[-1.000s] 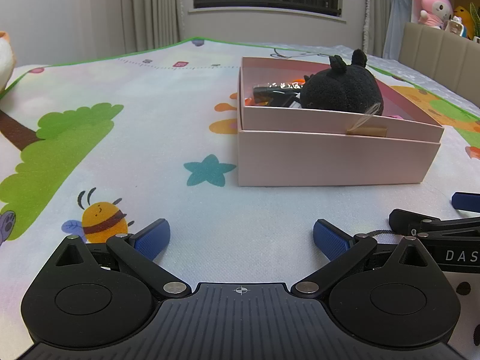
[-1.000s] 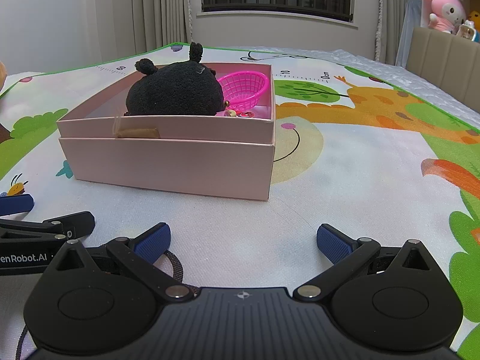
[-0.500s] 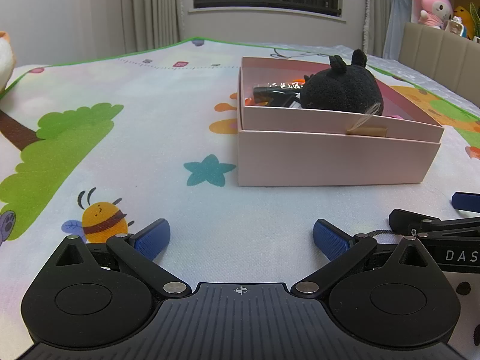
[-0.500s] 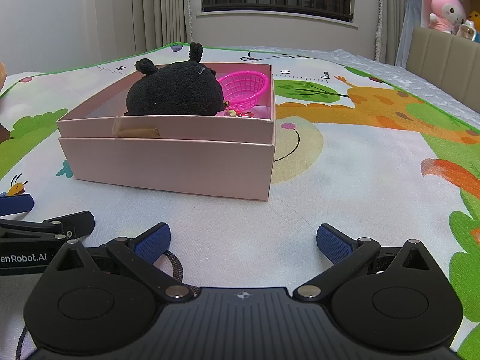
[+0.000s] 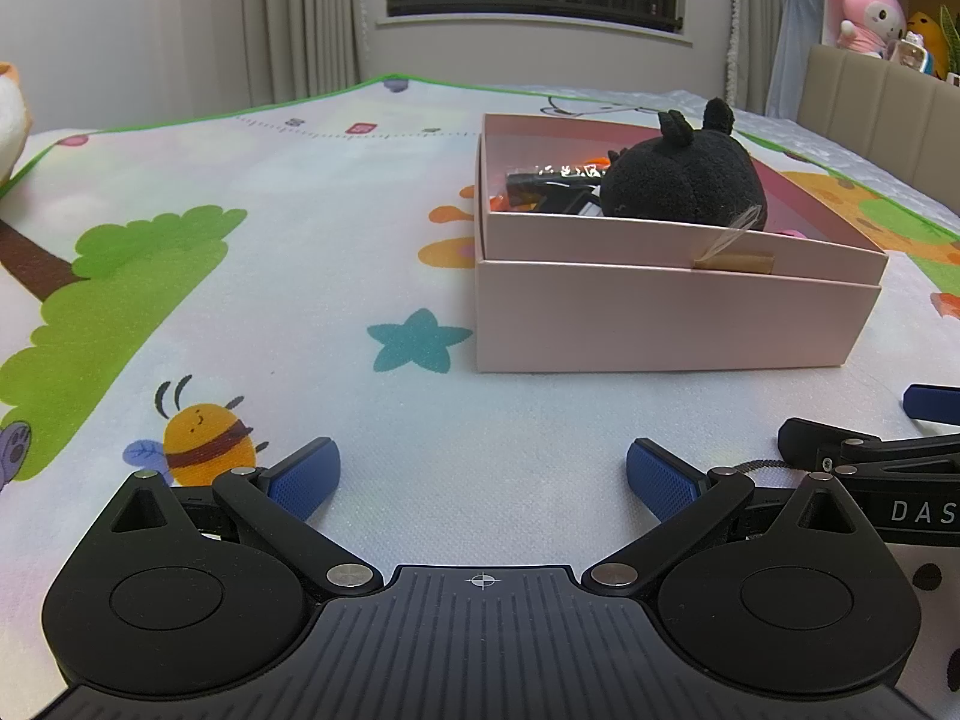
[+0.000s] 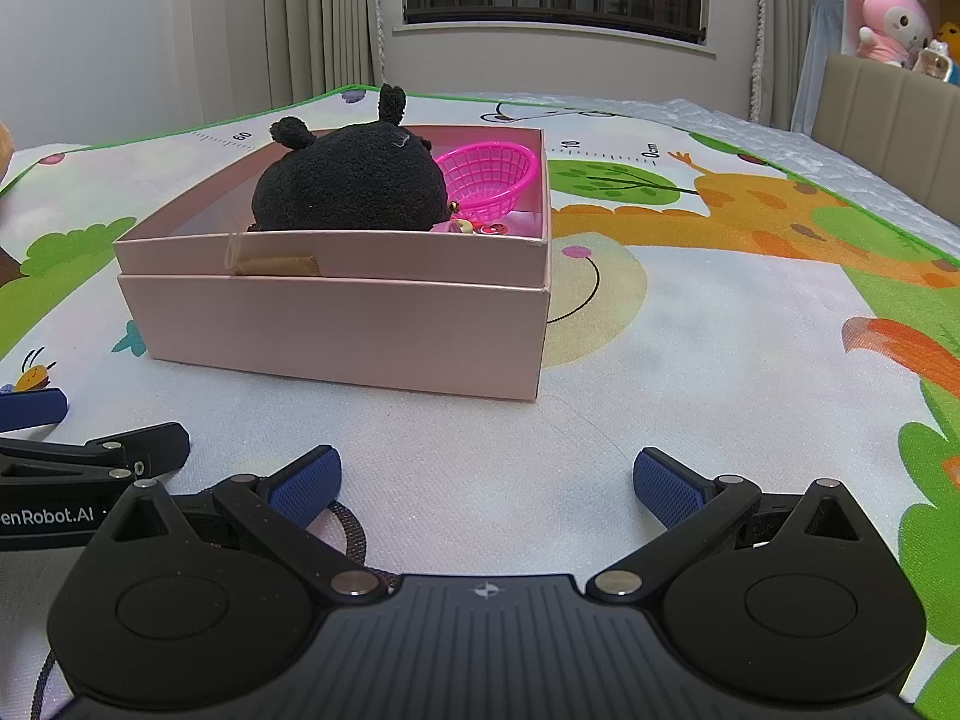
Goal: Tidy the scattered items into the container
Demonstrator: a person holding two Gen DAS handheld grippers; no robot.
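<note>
Left gripper (image 5: 483,471) sits low over the mat (image 5: 252,300), jaws spread wide, nothing between them. Ahead and to its right stands the pink box (image 5: 666,318), well in from the mat's edges. Inside: a black plush (image 6: 354,183) toward the box's left, a pink basket (image 6: 489,177) in the far right corner. Right gripper (image 6: 486,480), near the box's right front corner, jaws likewise apart and empty.

Box (image 6: 336,324): on mat (image 6: 690,360), centre.
Plush (image 6: 351,183): in box, left.
Basket (image 6: 489,177): in box, far right.
</note>
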